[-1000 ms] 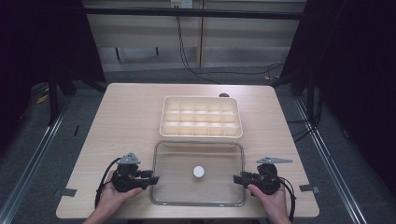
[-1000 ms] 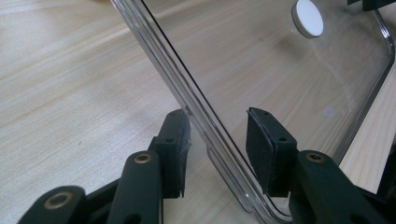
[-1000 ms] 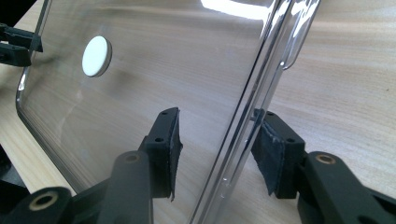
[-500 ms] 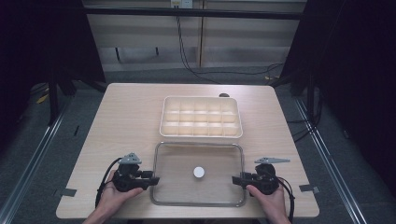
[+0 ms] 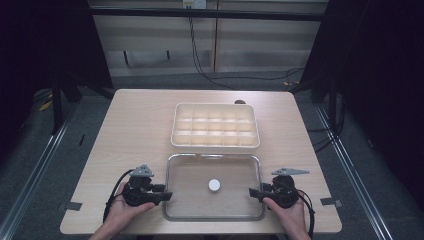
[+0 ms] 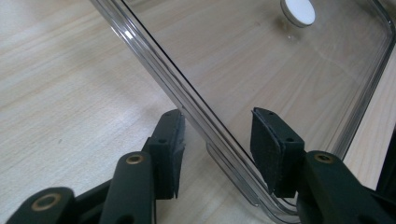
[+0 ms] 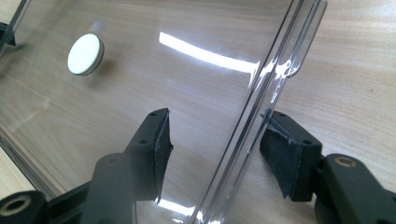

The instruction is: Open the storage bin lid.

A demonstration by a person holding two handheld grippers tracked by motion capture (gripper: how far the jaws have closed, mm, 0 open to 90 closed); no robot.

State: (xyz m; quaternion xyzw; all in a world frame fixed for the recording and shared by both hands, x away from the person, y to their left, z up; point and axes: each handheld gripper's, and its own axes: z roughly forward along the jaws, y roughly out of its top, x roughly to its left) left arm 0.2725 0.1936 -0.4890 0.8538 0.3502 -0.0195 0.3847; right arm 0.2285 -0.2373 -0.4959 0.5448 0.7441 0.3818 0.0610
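Clear lid [image 5: 215, 172] lies flat at the surface's [image 5: 135, 125] near edge, white knob [image 5: 214, 185] at centre. My left tool [image 6: 217, 140] and right tool [image 7: 217, 140] gape wide, each straddling a lid rim, untouched. Tray [image 5: 215, 125] sits just beyond.

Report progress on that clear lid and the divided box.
Done: both tongs, left and right, straddle opposite edges of the clear lid, jaws open. In hand: closing on those rims. Left: the lid lies flat on the table; the divided box behind it stands uncovered.
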